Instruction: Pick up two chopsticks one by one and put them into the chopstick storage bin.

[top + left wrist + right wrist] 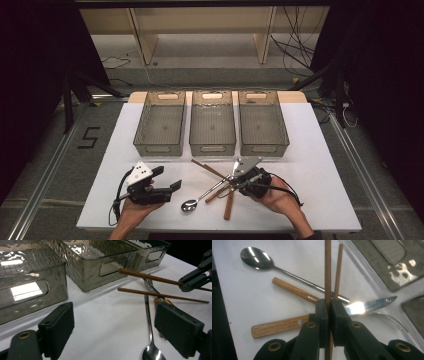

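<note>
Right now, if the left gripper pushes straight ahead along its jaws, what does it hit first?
Probably the spoon: its handle runs up the table just inside the open left gripper's right-hand jaw. Past it lies a loose chopstick, then the middle bin. Depth is hard to judge.

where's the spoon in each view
high view: the spoon lies near the table's front edge, between the two grippers, bowl toward the person.
left gripper view: bottom centre-right, bowl at the lower edge, handle running up toward the chopsticks.
right gripper view: top left, bowl at the upper left, handle slanting down to the right.
shared landmark: the chopstick clamped in the right gripper.
</note>
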`<state>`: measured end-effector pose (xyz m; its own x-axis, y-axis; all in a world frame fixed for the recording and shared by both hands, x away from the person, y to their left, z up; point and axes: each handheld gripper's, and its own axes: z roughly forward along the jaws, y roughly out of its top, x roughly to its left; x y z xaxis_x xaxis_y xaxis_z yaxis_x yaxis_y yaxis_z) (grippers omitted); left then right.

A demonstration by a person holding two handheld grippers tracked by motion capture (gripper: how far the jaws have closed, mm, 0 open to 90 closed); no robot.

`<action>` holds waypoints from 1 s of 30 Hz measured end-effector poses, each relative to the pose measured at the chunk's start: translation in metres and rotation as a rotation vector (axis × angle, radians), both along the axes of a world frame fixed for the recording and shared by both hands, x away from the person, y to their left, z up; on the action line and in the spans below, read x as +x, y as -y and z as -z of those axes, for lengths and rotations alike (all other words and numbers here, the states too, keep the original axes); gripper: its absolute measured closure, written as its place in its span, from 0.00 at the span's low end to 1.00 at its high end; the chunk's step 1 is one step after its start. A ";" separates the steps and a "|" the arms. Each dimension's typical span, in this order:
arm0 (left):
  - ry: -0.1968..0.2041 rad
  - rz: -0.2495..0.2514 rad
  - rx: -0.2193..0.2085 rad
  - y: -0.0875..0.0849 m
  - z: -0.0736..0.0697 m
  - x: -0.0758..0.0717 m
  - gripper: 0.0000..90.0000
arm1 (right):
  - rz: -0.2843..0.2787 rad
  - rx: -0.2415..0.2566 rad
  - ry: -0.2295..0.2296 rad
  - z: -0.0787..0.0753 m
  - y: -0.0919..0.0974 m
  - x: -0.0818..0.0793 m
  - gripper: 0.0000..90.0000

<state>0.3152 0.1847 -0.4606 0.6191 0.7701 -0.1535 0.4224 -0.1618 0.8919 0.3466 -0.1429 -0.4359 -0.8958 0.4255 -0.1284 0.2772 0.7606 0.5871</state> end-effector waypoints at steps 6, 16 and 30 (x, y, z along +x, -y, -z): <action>0.029 0.035 0.114 0.009 -0.023 0.002 0.18 | -0.082 -0.065 0.092 -0.003 -0.012 -0.011 0.95; -0.021 0.181 0.236 0.037 -0.050 0.014 0.18 | -0.203 -0.143 0.287 -0.007 -0.028 -0.029 0.95; -0.147 0.371 0.466 0.070 -0.050 0.027 0.24 | -0.343 -0.309 0.554 0.006 -0.041 -0.045 0.95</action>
